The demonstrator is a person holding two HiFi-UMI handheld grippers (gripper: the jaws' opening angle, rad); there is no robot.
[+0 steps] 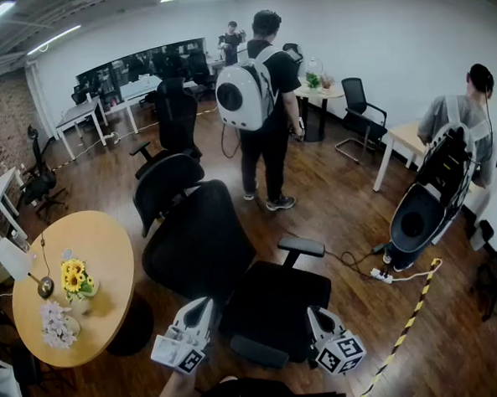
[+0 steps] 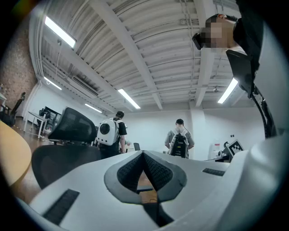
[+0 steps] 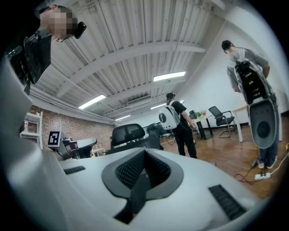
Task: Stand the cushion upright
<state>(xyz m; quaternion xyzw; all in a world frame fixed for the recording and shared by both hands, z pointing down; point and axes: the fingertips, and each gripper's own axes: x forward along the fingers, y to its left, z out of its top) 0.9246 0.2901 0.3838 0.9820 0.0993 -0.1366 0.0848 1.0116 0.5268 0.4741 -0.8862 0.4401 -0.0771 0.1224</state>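
Both sets of jaws pressed together, nothing held: left gripper and right gripper poised low before the black office chair. Cushion not clearly made out, perhaps dark against the seat. Likely pre-approach; next, locating it, spreading jaws, reaching in.

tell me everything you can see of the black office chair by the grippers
The black office chair stands on the floor beside the round wooden table. Broad dark backrest, headrest above, padded seat turned toward the person, one armrest showing. The left gripper and right gripper, jaws shut, are at the seat's near edge; contact is unclear.
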